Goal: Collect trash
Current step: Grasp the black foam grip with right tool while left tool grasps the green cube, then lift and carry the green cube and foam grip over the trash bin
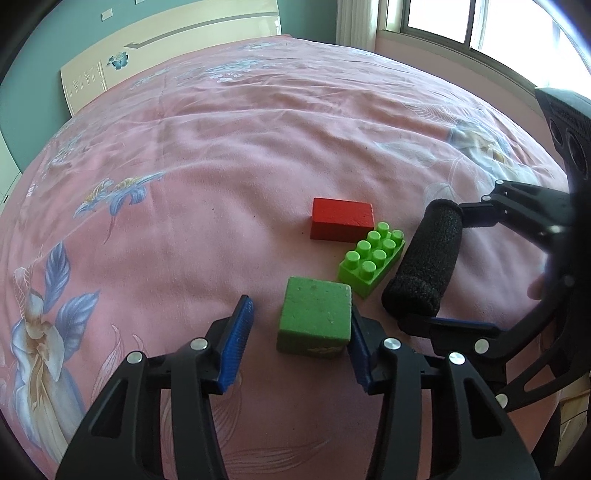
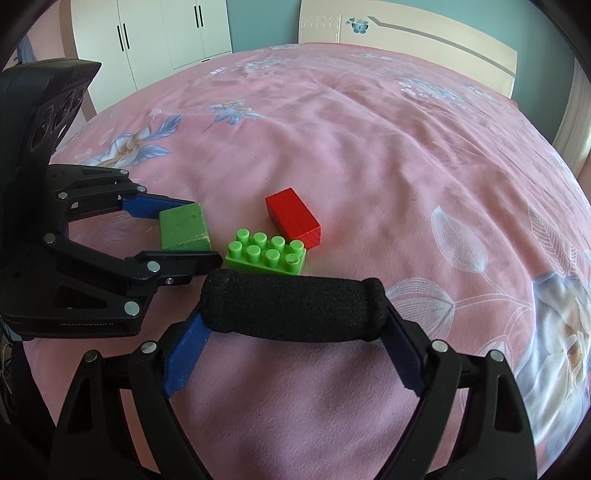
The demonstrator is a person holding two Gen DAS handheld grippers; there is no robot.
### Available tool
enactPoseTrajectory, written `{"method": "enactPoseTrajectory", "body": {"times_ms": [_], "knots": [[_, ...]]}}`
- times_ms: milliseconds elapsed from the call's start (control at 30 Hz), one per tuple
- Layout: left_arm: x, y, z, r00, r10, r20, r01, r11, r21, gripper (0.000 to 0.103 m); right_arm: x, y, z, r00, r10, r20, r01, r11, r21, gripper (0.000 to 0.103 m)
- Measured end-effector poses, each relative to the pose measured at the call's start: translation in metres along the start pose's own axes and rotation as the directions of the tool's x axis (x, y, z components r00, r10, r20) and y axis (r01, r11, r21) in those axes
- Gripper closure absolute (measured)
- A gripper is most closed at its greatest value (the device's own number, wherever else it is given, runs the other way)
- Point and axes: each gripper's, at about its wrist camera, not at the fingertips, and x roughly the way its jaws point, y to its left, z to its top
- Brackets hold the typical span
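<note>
Trash here means four small things grouped on the pink floral bed (image 1: 221, 155): a green foam cube (image 1: 316, 320), a green studded brick (image 1: 371, 258), a red block (image 1: 340, 219) and a black foam roller (image 2: 293, 309). In the left wrist view the left gripper (image 1: 301, 343) has its blue fingers (image 1: 236, 343) spread wide around the cube; the right-hand finger touches the cube's side, while the left-hand one stands apart from it. The cube rests on the bed. Just beyond it, to the right, lies the studded brick, and the red block sits farther off, its near corner beside the brick. In the right wrist view the right gripper (image 2: 295, 354) clamps the roller end to end between its fingers, which stand wide because of the roller's length. The roller lies crosswise, near the brick; whether it is lifted off the bed I cannot tell. A cream headboard (image 2: 424, 26) and white wardrobe (image 2: 159, 33) stand at the far side
</note>
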Motion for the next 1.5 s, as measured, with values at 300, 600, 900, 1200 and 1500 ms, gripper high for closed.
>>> {"method": "enactPoseTrajectory", "body": {"times_ms": [300, 600, 900, 1200, 1500], "knots": [[0.0, 0.0, 0.001, 1.0, 0.006, -0.007, -0.006, 1.0, -0.004, 0.071, 0.003, -0.002, 0.001, 1.0, 0.01, -0.018, -0.009, 1.0, 0.019, 0.019], [-0.007, -0.005, -0.007, 0.998, 0.055, -0.015, -0.054, 0.998, 0.032, 0.071, -0.002, 0.0, -0.004, 1.0, -0.017, -0.021, 0.017, 1.0, 0.007, 0.019], [-0.021, -0.006, -0.02, 0.997, 0.072, -0.011, -0.072, 0.997, 0.039, 0.071, -0.012, -0.001, -0.014, 1.0, -0.021, -0.003, 0.021, 0.999, 0.035, 0.019], [-0.033, -0.008, -0.028, 0.997, 0.078, -0.011, -0.078, 0.996, 0.043, 0.071, -0.03, 0.004, -0.019, 0.999, -0.046, 0.005, 0.045, 0.999, 0.03, 0.019], [-0.05, -0.01, -0.035, 0.996, 0.086, 0.001, -0.086, 0.996, 0.034, 0.071, -0.061, 0.02, -0.021, 0.996, -0.087, 0.028, 0.087, 0.996, 0.021, 0.019]]}}
